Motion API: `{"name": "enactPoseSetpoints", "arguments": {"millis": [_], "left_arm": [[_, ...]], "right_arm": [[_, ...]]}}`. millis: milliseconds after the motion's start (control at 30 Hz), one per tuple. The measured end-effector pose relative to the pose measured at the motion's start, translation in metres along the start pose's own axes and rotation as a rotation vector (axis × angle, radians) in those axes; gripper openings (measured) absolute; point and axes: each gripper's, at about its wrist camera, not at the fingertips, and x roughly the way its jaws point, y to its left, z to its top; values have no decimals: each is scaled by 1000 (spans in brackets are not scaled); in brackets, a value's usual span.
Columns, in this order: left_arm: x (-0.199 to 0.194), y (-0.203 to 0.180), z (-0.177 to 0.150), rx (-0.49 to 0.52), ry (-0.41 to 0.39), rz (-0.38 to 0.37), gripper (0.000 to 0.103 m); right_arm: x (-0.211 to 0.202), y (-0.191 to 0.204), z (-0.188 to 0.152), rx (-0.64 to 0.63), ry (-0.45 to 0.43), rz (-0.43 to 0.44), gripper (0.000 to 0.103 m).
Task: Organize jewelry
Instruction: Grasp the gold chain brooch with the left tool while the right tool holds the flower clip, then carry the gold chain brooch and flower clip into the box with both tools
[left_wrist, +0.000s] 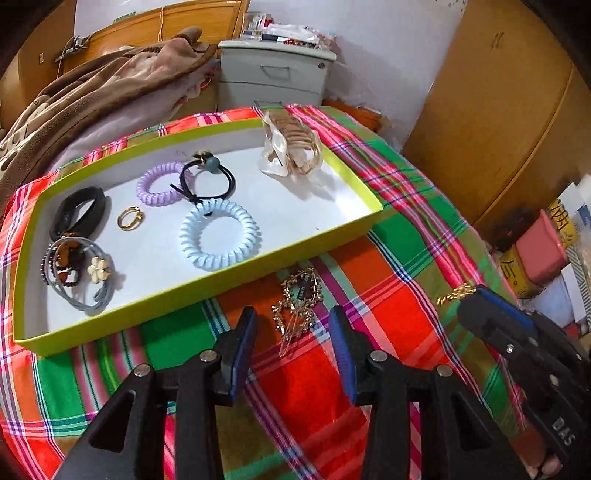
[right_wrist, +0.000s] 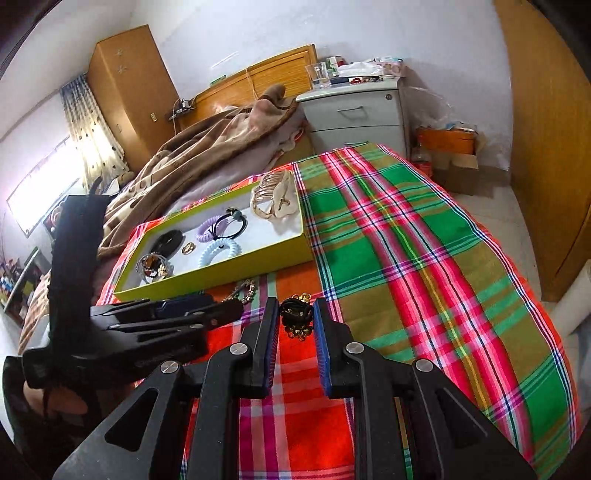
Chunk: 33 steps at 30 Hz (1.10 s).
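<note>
a: hanging over the gold brooch (left_wrist: 295, 310), the left gripper (left_wrist: 293, 350) has its fingers wide, nothing between them.

b: and the right gripper (right_wrist: 295, 334)?

a: fingers narrowed around a black-and-gold piece (right_wrist: 295, 317); whether it's pinched i cannot tell.

b: how would the brooch handle?

a: light, stiff, spiky, likely snaggy on the plaid cloth (left_wrist: 406, 229). it lies just before the green tray (left_wrist: 207, 284), long axis running toward the tray. i'd pinch across its middle.
</note>
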Motion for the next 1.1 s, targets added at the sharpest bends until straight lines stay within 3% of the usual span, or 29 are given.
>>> {"name": "enactPoseSetpoints", "arguments": {"millis": [333, 567, 1100], "left_arm": [[7, -10, 5, 36, -4, 33, 42], [8, -8, 6, 32, -11, 63, 25], [-18, 0, -2, 1, -56, 64, 25]], "right_arm": [[-2, -5, 1, 8, -6, -4, 19], [-2, -6, 2, 11, -9, -5, 19], [-10, 3, 7, -12, -33, 2, 19]]}}
